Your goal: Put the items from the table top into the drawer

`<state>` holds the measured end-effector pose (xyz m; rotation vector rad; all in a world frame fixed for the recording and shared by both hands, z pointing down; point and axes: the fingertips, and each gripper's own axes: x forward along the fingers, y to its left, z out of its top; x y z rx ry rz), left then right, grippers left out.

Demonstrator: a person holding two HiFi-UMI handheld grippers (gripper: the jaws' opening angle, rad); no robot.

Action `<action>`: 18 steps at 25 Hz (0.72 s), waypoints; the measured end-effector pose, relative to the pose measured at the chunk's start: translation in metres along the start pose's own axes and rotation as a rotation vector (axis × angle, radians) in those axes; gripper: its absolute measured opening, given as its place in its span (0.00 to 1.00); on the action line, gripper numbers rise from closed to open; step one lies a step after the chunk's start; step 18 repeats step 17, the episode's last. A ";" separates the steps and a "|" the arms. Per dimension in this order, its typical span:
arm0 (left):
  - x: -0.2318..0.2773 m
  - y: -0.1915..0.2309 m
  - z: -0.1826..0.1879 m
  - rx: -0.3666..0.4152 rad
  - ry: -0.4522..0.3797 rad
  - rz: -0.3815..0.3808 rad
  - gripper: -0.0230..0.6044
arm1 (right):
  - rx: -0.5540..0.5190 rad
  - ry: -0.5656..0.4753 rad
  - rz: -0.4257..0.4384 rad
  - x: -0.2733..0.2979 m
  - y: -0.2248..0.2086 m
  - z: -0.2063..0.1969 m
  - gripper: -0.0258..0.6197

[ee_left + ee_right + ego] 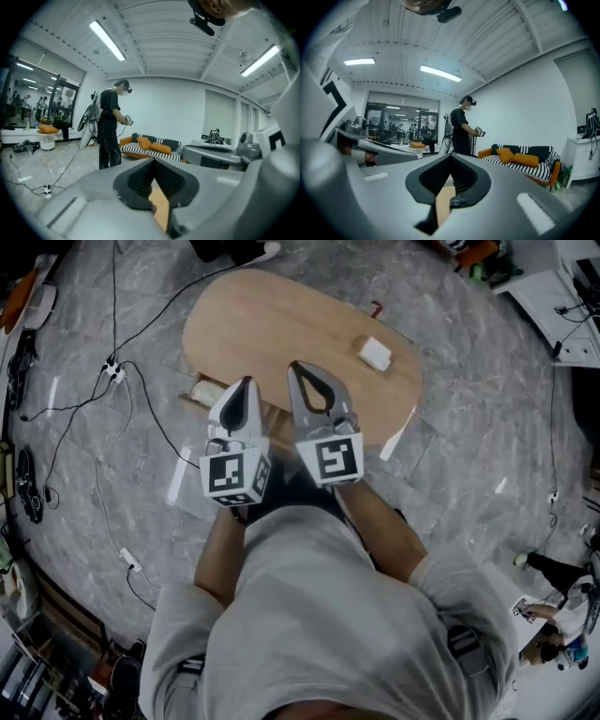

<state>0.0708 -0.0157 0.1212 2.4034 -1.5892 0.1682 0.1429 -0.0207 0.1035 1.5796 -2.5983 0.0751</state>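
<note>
An oval wooden table (253, 324) stands below me on the grey floor. A small white block (374, 354) lies near the table's right end, and a little red thing (377, 308) sits at its far right edge. My left gripper (247, 382) and right gripper (296, 366) are held high, side by side, over the table's near edge, well above the block. Both point out across the room. The left gripper's (153, 160) tips meet with nothing between them, and so do the right gripper's (451, 157). A pale object (202, 390) shows under the table's near-left edge, partly hidden.
Black cables and a power strip (114, 371) lie on the floor left of the table. A person in black (111, 126) stands across the room holding grippers, beside a striped sofa with orange cushions (150, 145). Clutter lines the left and far-right edges of the floor.
</note>
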 end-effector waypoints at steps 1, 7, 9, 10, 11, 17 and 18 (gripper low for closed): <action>-0.001 -0.009 0.004 0.016 -0.009 -0.010 0.07 | -0.002 -0.013 -0.006 -0.007 -0.003 0.005 0.05; -0.005 -0.039 0.018 0.067 -0.039 -0.050 0.07 | -0.024 -0.081 -0.040 -0.037 -0.017 0.032 0.05; -0.005 -0.048 0.019 0.079 -0.046 -0.060 0.07 | -0.043 -0.084 -0.044 -0.044 -0.021 0.035 0.05; -0.006 -0.053 0.020 0.083 -0.049 -0.065 0.07 | -0.051 -0.086 -0.045 -0.048 -0.023 0.036 0.05; -0.007 -0.058 0.020 0.087 -0.050 -0.070 0.07 | -0.060 -0.089 -0.047 -0.051 -0.025 0.038 0.05; -0.016 -0.084 0.022 0.094 -0.071 -0.095 0.07 | -0.093 -0.100 -0.064 -0.073 -0.028 0.039 0.05; -0.016 -0.084 0.022 0.094 -0.071 -0.095 0.07 | -0.093 -0.100 -0.064 -0.073 -0.028 0.039 0.05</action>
